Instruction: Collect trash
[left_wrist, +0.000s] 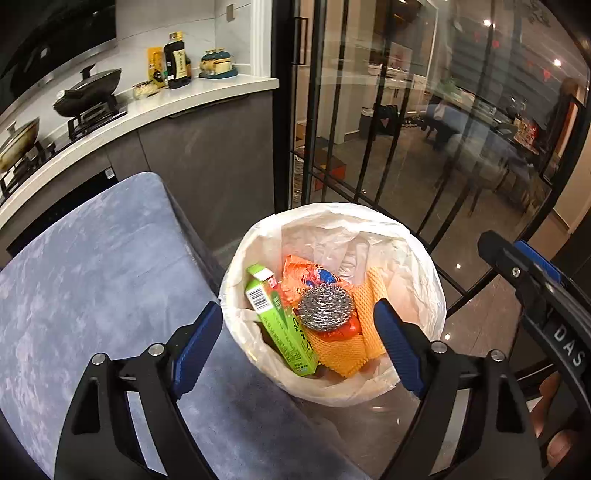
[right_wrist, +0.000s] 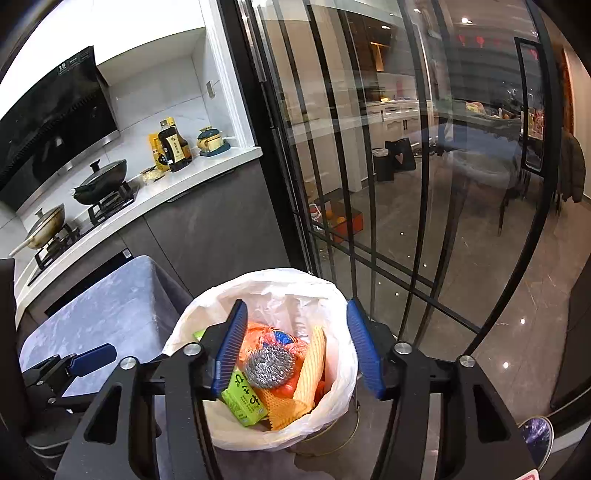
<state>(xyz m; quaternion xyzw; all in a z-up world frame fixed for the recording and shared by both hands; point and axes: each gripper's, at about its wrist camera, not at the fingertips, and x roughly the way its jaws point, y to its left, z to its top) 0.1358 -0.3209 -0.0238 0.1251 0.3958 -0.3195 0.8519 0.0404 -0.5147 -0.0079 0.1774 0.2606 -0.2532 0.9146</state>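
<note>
A bin lined with a white bag (left_wrist: 413, 258) (right_wrist: 332, 295) stands on the floor beside a blue-grey cloth-covered table. In it lie a steel scouring ball (left_wrist: 325, 307) (right_wrist: 269, 366), a green carton (left_wrist: 280, 325) (right_wrist: 245, 397), orange foam netting (left_wrist: 369, 325) (right_wrist: 312, 365) and an orange wrapper (left_wrist: 303, 271) (right_wrist: 258, 334). My left gripper (left_wrist: 297, 345) is open and empty, above the bin's near rim. My right gripper (right_wrist: 295, 347) is open and empty, right over the bin. It also shows in the left wrist view (left_wrist: 532, 273).
The cloth-covered table (left_wrist: 92, 280) (right_wrist: 110, 310) lies to the left of the bin. A kitchen counter (left_wrist: 155, 107) with pans, bottles and a hob runs behind it. Black-framed glass doors (left_wrist: 369, 147) (right_wrist: 369, 184) stand just past the bin.
</note>
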